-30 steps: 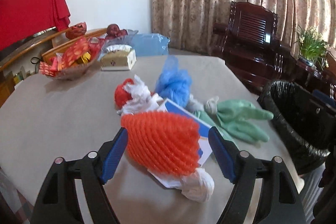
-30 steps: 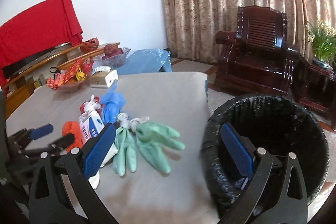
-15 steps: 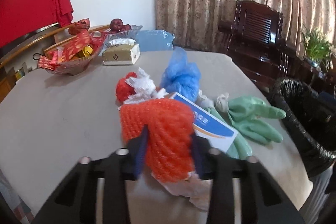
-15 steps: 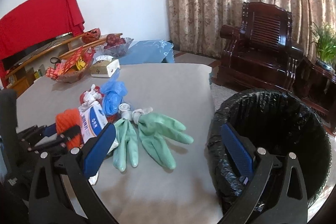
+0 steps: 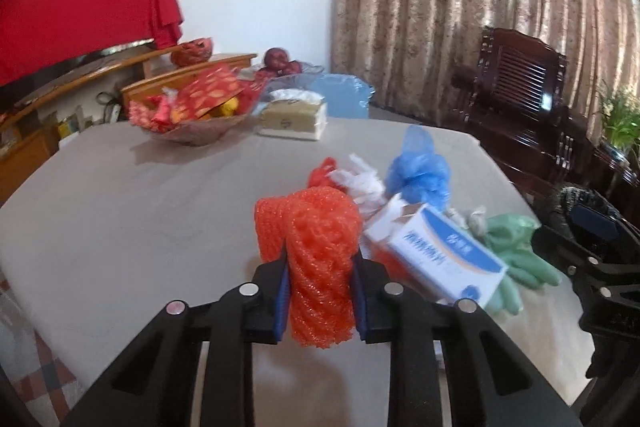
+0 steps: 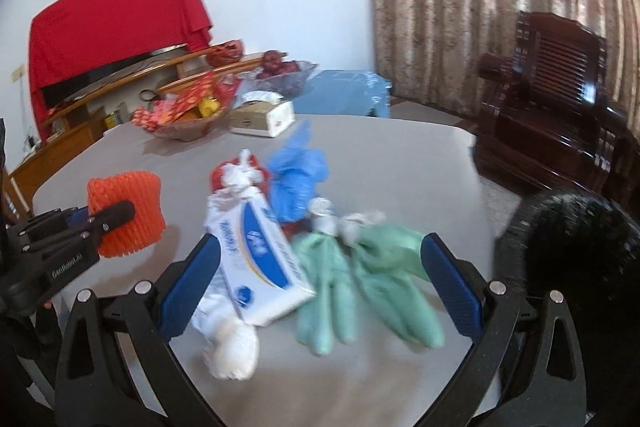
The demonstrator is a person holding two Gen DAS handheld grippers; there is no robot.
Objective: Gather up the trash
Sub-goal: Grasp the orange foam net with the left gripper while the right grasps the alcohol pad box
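The left tool (image 5: 320, 301) is closing on the orange foam net (image 5: 316, 259), its blue pads already pressing into the net's sides, with the net standing up between them and lifted at the left of the trash pile. To its right, the white and blue box (image 6: 260, 259) is lying with its long axis running away from the camera, partly over crumpled white paper (image 6: 230, 345). The green gloves (image 6: 372, 283) are lying fingers toward the near edge. The right tool (image 6: 320, 279) is hovering with its jaws wide apart and nothing gripped, framing the box and gloves. The black-lined bin (image 6: 576, 251) is sitting furthest right, beyond the edge of the surface (image 6: 400, 155), probably on the floor, so the held net is having to cross the whole pile. A snack bowl (image 5: 192, 115) and a tissue box (image 5: 294, 119) are sitting at the far side, with curtains (image 5: 460, 7) and a dark wooden chair (image 6: 560, 99) behind.
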